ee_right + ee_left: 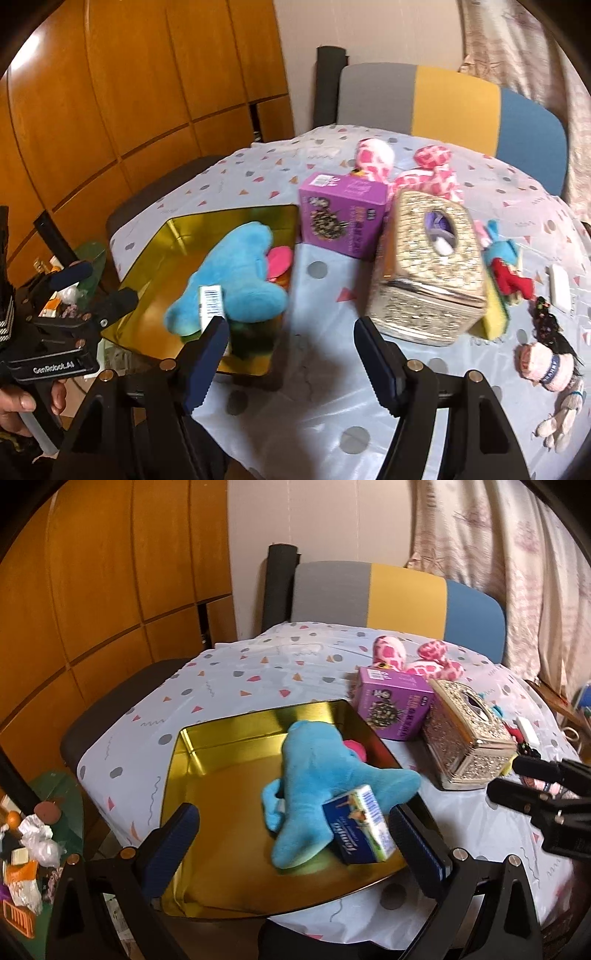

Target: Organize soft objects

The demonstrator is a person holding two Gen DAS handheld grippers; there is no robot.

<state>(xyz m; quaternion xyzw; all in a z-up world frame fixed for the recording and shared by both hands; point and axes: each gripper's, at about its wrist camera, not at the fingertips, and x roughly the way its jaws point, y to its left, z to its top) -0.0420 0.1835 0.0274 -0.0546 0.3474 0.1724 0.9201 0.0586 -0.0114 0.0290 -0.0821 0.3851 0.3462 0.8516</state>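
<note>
A blue plush toy lies in the gold tin tray, over a pink soft piece; it also shows in the right wrist view. A small carton leans on the plush. My left gripper is open and empty, its fingers either side of the plush above the tray's near part. My right gripper is open and empty over bare tablecloth, right of the tray. A pink spotted plush, a blue and red soft toy and a pink doll lie on the table.
A purple box and a glittery silver tissue box stand right of the tray. A yellow sponge and a white block lie beyond. A striped chair stands behind the table; clutter sits low at left.
</note>
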